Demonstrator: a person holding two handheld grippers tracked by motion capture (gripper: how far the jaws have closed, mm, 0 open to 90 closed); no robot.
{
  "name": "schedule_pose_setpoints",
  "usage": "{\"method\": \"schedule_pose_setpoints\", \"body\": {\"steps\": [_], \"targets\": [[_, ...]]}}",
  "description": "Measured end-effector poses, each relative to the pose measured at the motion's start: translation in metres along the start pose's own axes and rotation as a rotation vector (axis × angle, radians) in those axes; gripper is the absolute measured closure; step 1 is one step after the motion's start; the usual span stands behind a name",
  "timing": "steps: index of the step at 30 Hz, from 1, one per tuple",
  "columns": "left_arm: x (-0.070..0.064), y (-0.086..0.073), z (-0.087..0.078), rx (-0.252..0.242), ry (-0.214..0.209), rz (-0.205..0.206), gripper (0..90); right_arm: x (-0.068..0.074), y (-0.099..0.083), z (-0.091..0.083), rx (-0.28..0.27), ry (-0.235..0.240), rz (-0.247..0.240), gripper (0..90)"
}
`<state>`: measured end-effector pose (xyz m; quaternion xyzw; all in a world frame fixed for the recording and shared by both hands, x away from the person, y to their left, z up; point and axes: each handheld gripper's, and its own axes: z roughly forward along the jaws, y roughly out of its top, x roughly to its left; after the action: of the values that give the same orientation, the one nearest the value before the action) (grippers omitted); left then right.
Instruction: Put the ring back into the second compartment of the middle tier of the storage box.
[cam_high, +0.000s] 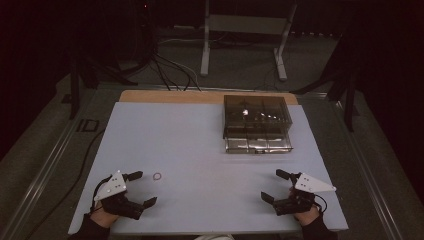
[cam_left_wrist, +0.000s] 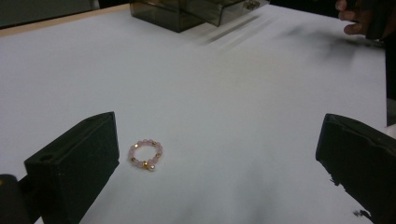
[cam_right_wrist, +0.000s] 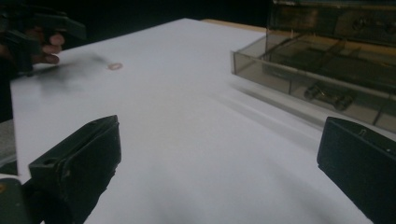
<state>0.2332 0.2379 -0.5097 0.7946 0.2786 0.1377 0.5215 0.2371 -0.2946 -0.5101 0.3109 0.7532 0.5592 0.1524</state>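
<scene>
A small pink beaded ring (cam_left_wrist: 146, 156) lies flat on the white table (cam_high: 200, 145), just beside the left tongs (cam_high: 141, 189) and on the side toward the smoky plastic drawer box (cam_high: 257, 123); it touches neither jaw. In the left gripper view it sits close to the inner face of that view's left-hand jaw, with gold beads showing among the pink ones, a detail the high view gives only as a faint loop. The left tongs are spread wide and hold nothing. The right tongs (cam_high: 275, 185) stand well apart from the ring, nearer the box, also spread wide and empty. The right gripper view looks into the box's pulled-out drawer (cam_right_wrist: 327, 81), where a small dark piece lies in one compartment.
</scene>
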Motion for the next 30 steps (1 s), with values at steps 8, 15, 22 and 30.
{"method": "schedule_pose_setpoints", "body": {"steps": [8, 15, 22, 30], "targets": [[0.0005, 0.0012, 0.0011, 0.005, -0.006, -0.001, 0.9, 0.0003, -0.0035, 0.0032, 0.036, 0.004, 0.003, 0.0], [0.0007, 0.0005, 0.0025, 0.018, -0.009, 0.006, 0.8, 0.0015, -0.0025, 0.0018, 0.031, 0.002, 0.005, 0.0], [-0.0016, -0.0003, 0.0048, 0.048, -0.038, 0.022, 0.8, 0.0022, 0.0008, 0.0019, 0.023, 0.002, -0.007, 0.0], [-0.0056, 0.0059, 0.0055, 0.040, -0.063, 0.043, 0.8, 0.0041, 0.0025, 0.0017, 0.014, 0.006, -0.007, 0.0]]}}
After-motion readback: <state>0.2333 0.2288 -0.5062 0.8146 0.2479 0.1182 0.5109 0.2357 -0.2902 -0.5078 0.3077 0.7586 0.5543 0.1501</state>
